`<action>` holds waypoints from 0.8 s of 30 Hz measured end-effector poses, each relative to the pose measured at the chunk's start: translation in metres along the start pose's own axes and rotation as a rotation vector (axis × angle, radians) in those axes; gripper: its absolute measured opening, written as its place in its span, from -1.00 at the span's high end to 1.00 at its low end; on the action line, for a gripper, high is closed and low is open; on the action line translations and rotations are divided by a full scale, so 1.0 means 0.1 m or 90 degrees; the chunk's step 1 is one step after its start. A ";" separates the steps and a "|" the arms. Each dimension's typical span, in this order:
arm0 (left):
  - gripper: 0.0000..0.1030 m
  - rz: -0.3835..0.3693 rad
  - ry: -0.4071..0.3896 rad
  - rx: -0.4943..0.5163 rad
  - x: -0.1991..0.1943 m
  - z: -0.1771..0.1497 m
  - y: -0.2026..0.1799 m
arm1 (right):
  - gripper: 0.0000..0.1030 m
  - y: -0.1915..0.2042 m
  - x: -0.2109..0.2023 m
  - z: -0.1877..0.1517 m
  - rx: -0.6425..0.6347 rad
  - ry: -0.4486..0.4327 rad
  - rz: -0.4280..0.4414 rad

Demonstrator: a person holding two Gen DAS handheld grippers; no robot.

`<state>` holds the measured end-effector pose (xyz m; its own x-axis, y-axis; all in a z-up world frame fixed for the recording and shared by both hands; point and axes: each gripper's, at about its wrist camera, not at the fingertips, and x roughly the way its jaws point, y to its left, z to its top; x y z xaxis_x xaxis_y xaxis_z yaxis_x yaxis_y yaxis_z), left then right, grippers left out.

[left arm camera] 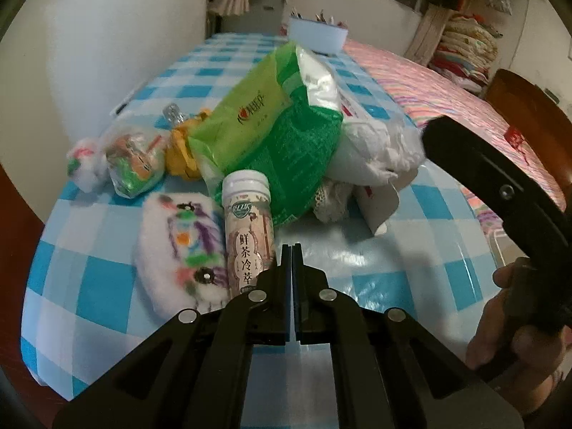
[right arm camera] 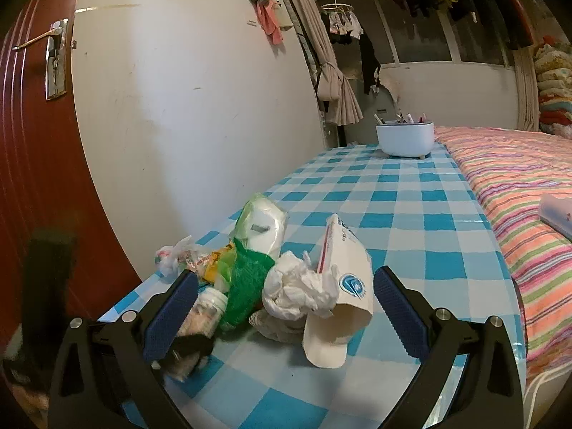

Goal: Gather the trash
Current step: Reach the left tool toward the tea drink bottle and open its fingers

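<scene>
The trash sits heaped at the near end of the checked worktop (right arm camera: 411, 193), close to its edge. The big green bag (left arm camera: 271, 132) leans on the pile, so any tug could tip it and scatter things off the side. The right gripper (right arm camera: 286, 307) spreads wide around the crumpled tissue (right arm camera: 296, 289) and paper cup (right arm camera: 339, 325); closing may crush the cup or, seemingly, snag both. The left gripper (left arm camera: 291, 250) is closed and empty just beside the upright bottle (left arm camera: 248, 225), which could topple.

The green bag (left arm camera: 271, 136) hides most of the yellow wrapper (left arm camera: 182, 153) and a clear bottle (left arm camera: 174, 113).
</scene>
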<state>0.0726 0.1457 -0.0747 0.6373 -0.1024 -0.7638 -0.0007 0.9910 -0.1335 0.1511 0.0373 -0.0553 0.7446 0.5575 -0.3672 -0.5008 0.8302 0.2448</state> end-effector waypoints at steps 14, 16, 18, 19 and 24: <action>1.00 -0.068 -0.025 -0.054 -0.12 0.02 0.15 | -0.86 0.06 0.14 0.10 -0.026 0.006 -0.003; 1.00 -0.062 -0.038 -0.044 -0.19 0.04 0.14 | -0.86 0.04 0.14 0.10 -0.023 0.006 -0.003; 1.00 -0.065 -0.046 -0.047 -0.24 0.04 0.14 | -0.86 0.04 0.14 0.10 -0.022 0.009 -0.002; 1.00 -0.072 -0.048 -0.044 -0.25 0.04 0.13 | -0.86 0.03 0.14 0.10 -0.024 0.009 -0.002; 1.00 -0.086 -0.063 -0.047 -0.35 0.05 0.16 | -0.86 0.10 0.16 0.08 -0.050 0.021 0.004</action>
<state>0.0537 0.1654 -0.0468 0.7081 -0.2213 -0.6705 0.0358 0.9597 -0.2789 0.1619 0.0545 -0.0520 0.7270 0.5610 -0.3958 -0.5394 0.8234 0.1763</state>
